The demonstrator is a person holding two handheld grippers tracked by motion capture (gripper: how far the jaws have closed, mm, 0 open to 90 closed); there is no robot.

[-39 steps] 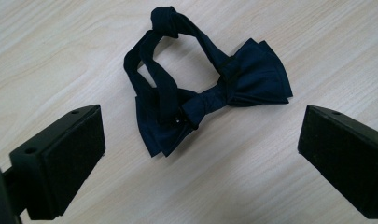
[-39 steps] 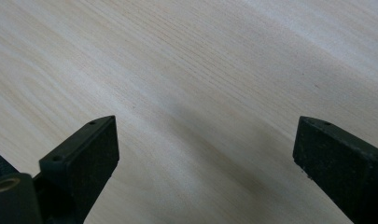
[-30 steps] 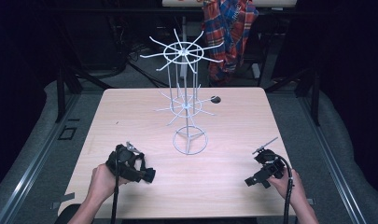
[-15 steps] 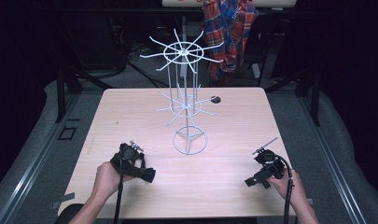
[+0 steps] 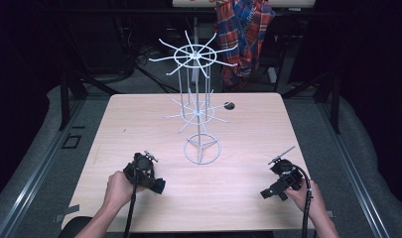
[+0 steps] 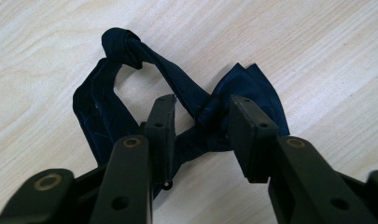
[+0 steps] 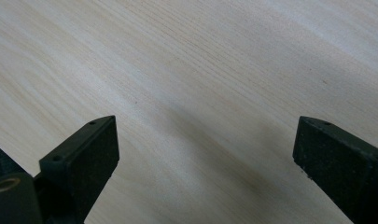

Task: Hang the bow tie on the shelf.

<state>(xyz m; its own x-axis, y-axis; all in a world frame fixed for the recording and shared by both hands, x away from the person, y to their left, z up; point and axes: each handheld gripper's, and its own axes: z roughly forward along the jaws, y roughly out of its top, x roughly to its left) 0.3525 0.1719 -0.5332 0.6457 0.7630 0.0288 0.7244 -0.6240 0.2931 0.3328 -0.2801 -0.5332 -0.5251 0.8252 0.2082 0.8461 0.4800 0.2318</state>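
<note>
Near the front left corner of the table (image 5: 139, 114) we find the left gripper (image 6: 200, 116) held low by the left hand (image 5: 118, 189); against the frame a second ago it has shifted a little toward the front edge and turned. The high view gives us just its black body there, whereas the left gripper view shows a dark navy bow tie (image 6: 130, 88) lying on the wood, with the jaws part-spread on either side of the tie's middle and not yet pressed onto it. Toward the middle of the table stands the white wire rack (image 5: 198, 99), its ring base on the wood, in the same place as before, with a small dark round object (image 5: 229, 105) just beside it toward the far edge. Near the front right corner the right hand (image 5: 302, 196) holds the right gripper (image 5: 280, 178), hardly moved since then; in its own view the jaws stand wide apart over bare wood.
</note>
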